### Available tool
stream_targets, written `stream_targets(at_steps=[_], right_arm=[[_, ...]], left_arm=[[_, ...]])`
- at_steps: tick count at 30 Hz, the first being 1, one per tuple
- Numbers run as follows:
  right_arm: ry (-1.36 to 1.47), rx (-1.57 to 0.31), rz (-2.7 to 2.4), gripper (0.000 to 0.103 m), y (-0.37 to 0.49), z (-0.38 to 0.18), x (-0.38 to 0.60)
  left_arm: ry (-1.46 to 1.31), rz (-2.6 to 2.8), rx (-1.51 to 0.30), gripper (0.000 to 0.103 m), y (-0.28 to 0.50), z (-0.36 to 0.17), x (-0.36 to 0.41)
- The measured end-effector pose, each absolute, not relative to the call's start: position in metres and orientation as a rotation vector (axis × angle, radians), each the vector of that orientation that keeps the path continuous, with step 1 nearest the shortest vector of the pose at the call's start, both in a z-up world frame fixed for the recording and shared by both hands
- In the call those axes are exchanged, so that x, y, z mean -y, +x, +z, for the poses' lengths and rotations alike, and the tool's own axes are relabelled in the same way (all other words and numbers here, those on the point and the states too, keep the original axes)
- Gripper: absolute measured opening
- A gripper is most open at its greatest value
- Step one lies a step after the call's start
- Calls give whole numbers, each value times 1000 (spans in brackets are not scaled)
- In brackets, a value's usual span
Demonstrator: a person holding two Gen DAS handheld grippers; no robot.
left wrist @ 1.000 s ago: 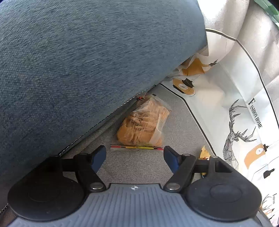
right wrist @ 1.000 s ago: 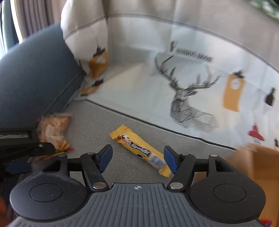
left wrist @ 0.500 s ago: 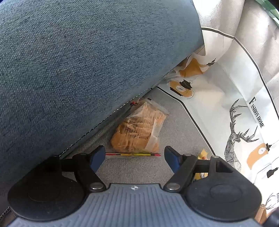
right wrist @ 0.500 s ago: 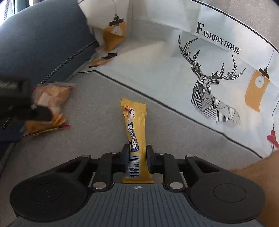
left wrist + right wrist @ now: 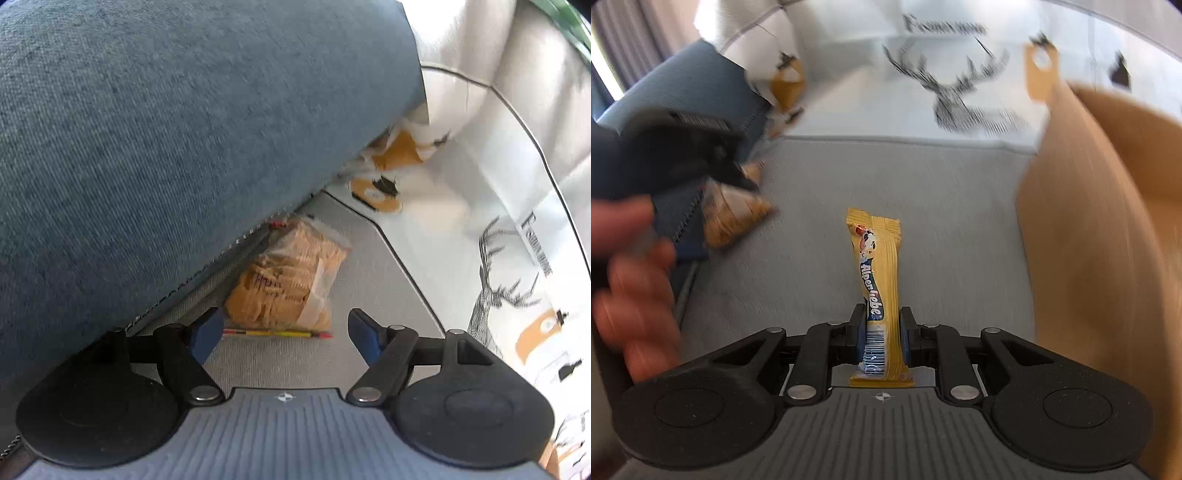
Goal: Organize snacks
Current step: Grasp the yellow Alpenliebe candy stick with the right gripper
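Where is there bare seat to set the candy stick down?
Bare grey seat lies between the cracker bag and the cardboard box, ahead of the right gripper holding the candy stick. Crowded by the blue cushion, where the left gripper hovers.

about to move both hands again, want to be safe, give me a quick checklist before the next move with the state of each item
1. Right gripper shut on the yellow Alpenliebe candy stick: ok.
2. Stick held near its barcode end, most of it sticking out forward: ok, but it may swing.
3. Cardboard box close on the right: ok; whether there is room inside, cannot tell.
4. Left gripper open: ok.
5. Bag of crackers ahead of the left gripper, not yet between the pads: not ok.
6. Blue cushion leaning over the bag: cannot tell if it pins the bag.
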State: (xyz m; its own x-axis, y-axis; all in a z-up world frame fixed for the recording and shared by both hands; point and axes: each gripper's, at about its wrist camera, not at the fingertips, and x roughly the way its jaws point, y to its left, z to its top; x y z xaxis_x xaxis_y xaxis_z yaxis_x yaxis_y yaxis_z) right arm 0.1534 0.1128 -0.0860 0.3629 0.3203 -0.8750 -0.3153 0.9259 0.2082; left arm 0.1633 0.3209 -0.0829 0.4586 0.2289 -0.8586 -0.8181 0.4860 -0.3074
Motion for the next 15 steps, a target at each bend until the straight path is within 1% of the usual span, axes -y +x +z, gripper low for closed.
stream_targets(at_steps=[4, 15], right_arm=[[4, -1146, 375, 19, 141, -102, -110], [33, -1157, 407, 19, 141, -105, -105]], left_arm=[[-778, 774, -850, 79, 172, -85, -318], [-718, 831, -835, 79, 198, -95, -322]])
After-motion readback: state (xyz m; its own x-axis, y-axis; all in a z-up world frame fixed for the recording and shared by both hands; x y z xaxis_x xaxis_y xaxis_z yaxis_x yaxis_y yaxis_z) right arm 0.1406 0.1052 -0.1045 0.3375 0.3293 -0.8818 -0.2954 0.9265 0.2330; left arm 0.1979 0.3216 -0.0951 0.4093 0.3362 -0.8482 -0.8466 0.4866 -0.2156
